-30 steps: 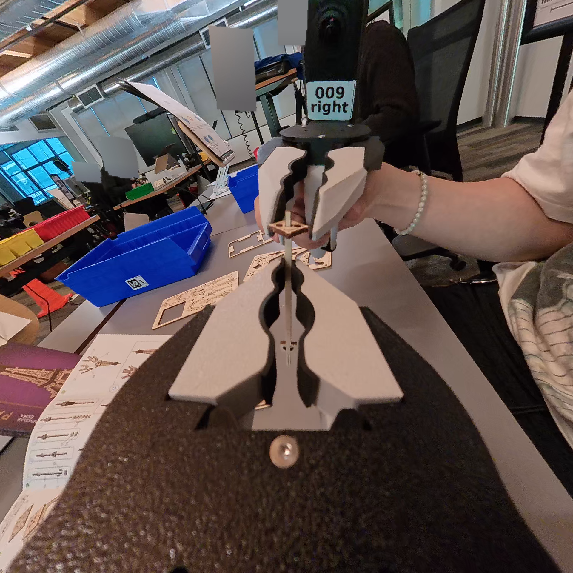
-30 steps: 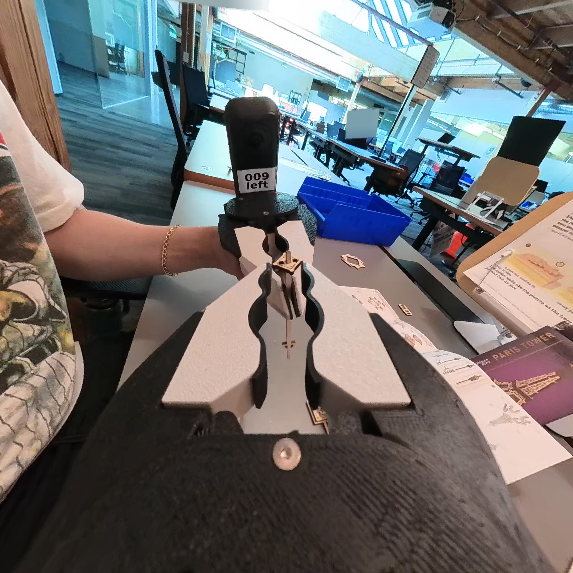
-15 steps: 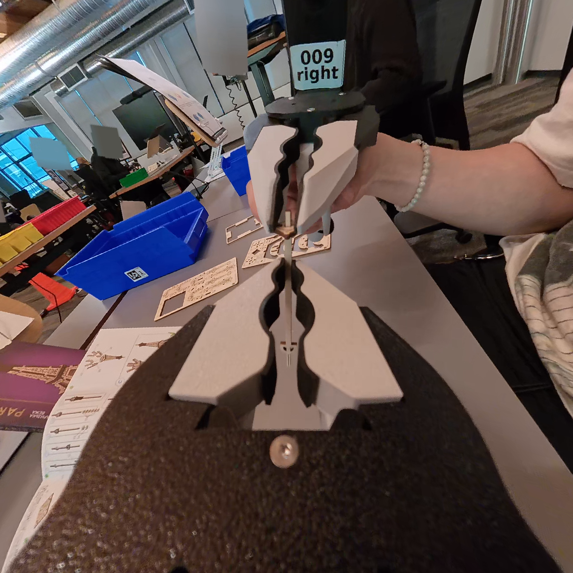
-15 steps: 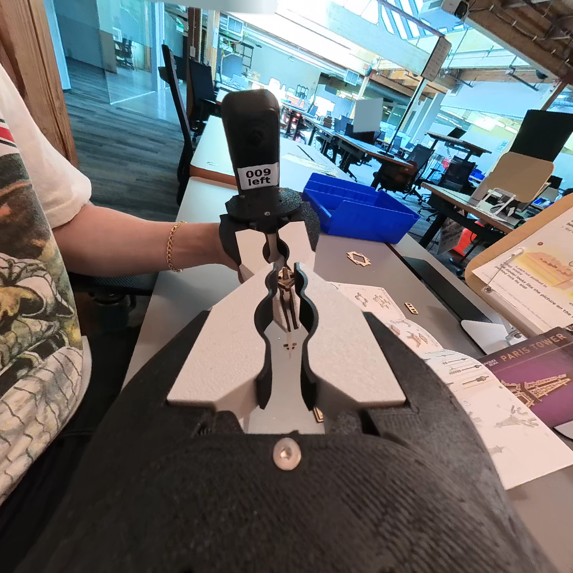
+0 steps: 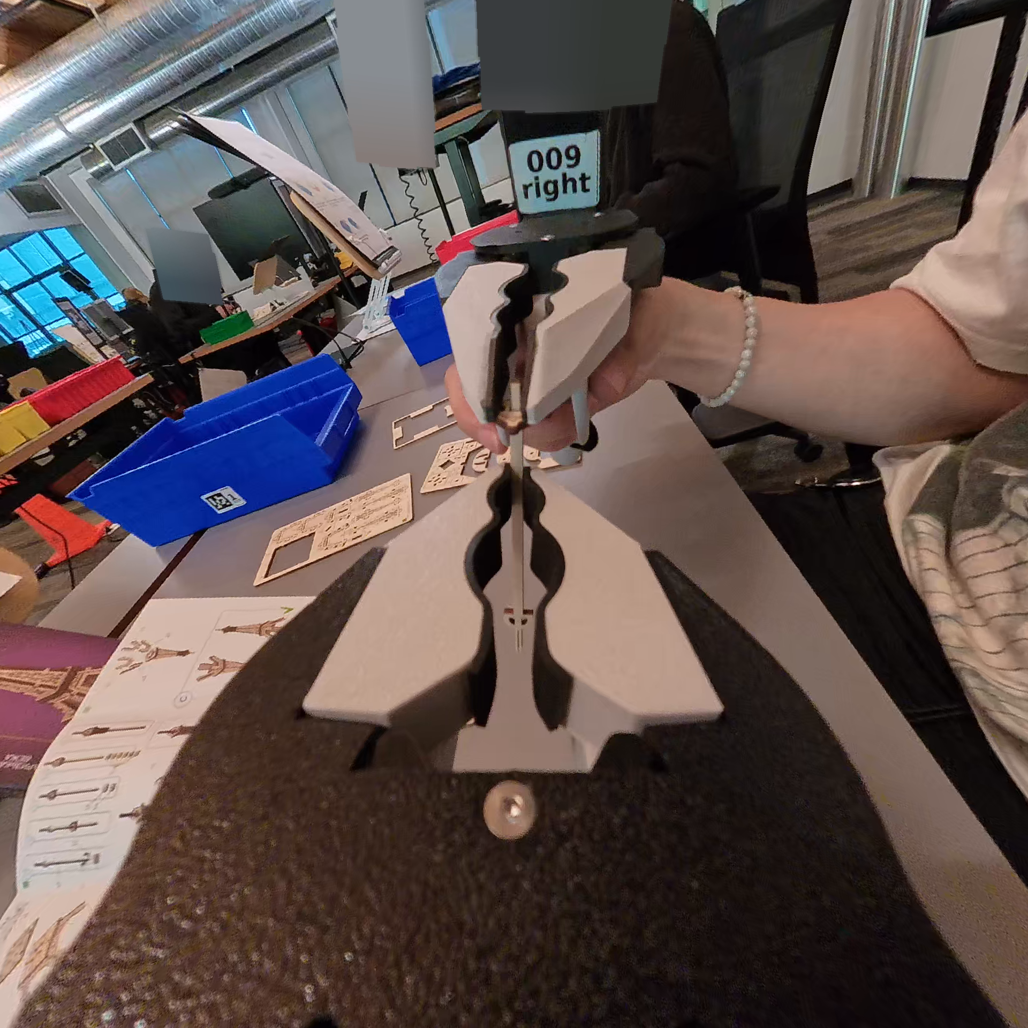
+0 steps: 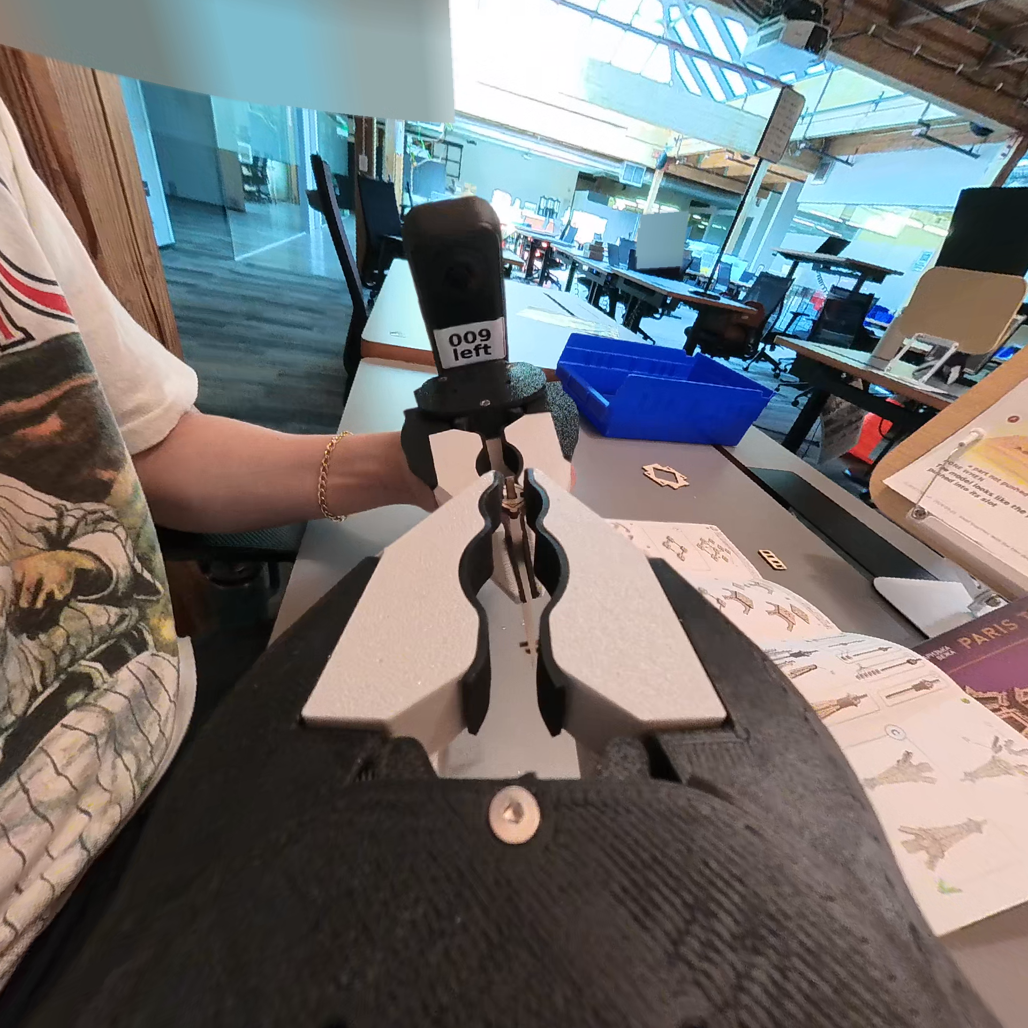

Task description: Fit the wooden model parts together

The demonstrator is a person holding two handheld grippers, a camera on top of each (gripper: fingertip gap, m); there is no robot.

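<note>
Starting at the left of the left wrist view: a blue bin point(image 5: 222, 450) sits at nine o'clock on the table point(image 5: 656, 500), with the instruction sheet point(image 5: 139, 695) below it at about eight. Moving toward centre, flat wooden sheets point(image 5: 345, 523) lie with pieces punched out, so plenty of parts look unused.

Centre stage now: the left hand-held gripper point(image 5: 517, 489) is closed on a thin wooden strip point(image 5: 517, 534), which stands up toward twelve o'clock. At the strip's far tip, the right hand-held gripper point(image 5: 509, 414) is pinched narrow on a small wooden collar point(image 5: 510, 421), which sits right on the strip.

The right wrist view agrees: the collar point(image 6: 512, 503) shows between the near fingertips, and the strip point(image 6: 525, 584) runs between the two tools. Further right, at two o'clock, a loose diamond-shaped piece point(image 6: 665, 474) and a tiny slotted piece point(image 6: 772, 559) wait on the table.

My read: the collar is threaded on, but whether it is fully seated I cannot tell. This one joint is nearly there; most of the model looks still to be built.
</note>
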